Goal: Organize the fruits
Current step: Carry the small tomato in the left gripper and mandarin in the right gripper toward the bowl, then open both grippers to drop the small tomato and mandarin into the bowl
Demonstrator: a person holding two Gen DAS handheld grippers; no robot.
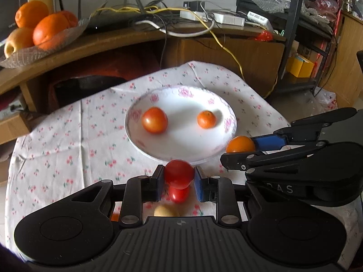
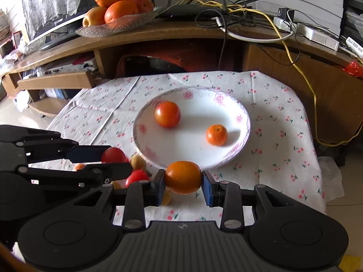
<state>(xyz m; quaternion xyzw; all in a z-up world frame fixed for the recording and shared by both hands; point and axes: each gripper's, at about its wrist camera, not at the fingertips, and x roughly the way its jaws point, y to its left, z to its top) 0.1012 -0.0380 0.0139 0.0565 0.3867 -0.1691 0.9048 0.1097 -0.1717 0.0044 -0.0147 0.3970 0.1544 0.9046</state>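
A white flowered plate on the cherry-print cloth holds a tomato and a small tangerine. My left gripper is shut on a red tomato, just short of the plate's near rim. My right gripper is shut on an orange at the plate's near edge. Loose on the cloth below lie another red tomato and a yellowish fruit.
A wooden desk behind carries a glass dish of oranges and an apple, a router, cables and power strips. A yellow cable hangs down to the right of the table. Metal shelving stands at the far right.
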